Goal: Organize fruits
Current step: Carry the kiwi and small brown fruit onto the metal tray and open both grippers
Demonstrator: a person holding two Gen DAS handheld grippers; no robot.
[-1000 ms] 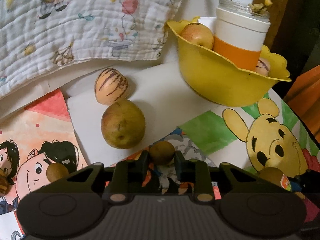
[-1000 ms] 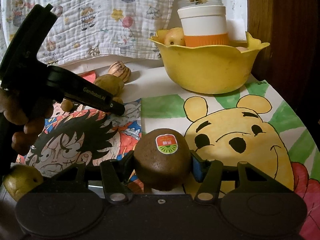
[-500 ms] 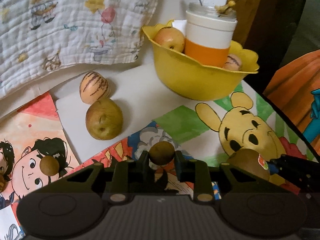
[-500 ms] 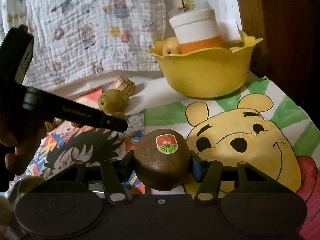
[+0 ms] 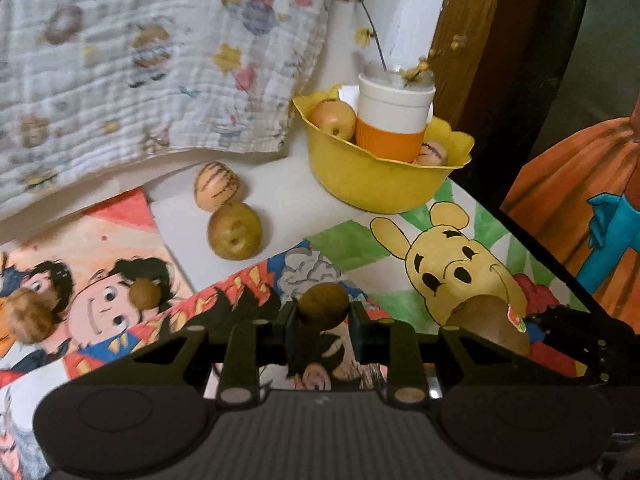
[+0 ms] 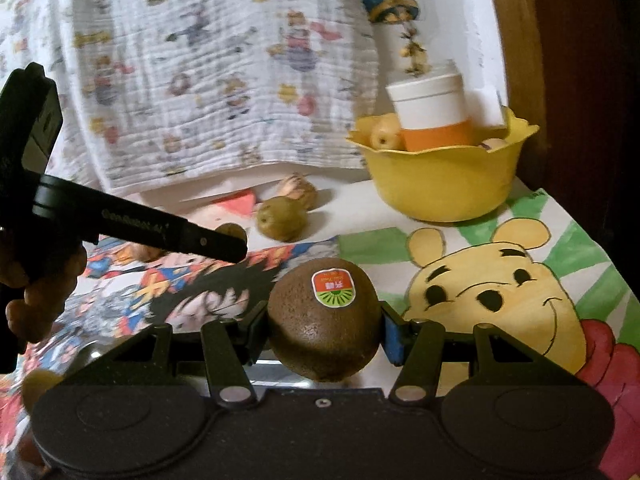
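- My left gripper (image 5: 323, 322) is pinching a small brown fruit (image 5: 323, 306) between its fingers, above the cartoon drawings (image 5: 120, 280) that cover the table.
- My right gripper (image 6: 324, 330) is clamped on a kiwi (image 6: 323, 318): fuzzy brown skin, a red and green sticker facing up.
- The yellow bowl (image 5: 376, 184) sits at the far right corner of the table, with a scalloped rim. Just past it the table edge drops away beside a dark wooden post (image 5: 464, 40).
- A white and orange jar (image 5: 394, 120) stands inside the bowl and fills most of its middle; an apple (image 5: 334, 120) lies left of the jar and a striped fruit (image 5: 432, 153) right of it, so the free room in the bowl is narrow.
- Between both grippers and the bowl, the bear drawing (image 6: 492, 280) is bare paper, an open lane.
- A quilted blanket (image 5: 140, 60) hangs along the back edge of the table.
- On the white sheet left of the bowl, a striped melon (image 5: 216, 186) and a green pear (image 5: 235, 231) lie touching.
- Further left, two small brown fruits rest on the drawings; the one at the left edge is blurred, possibly another of the same kind.
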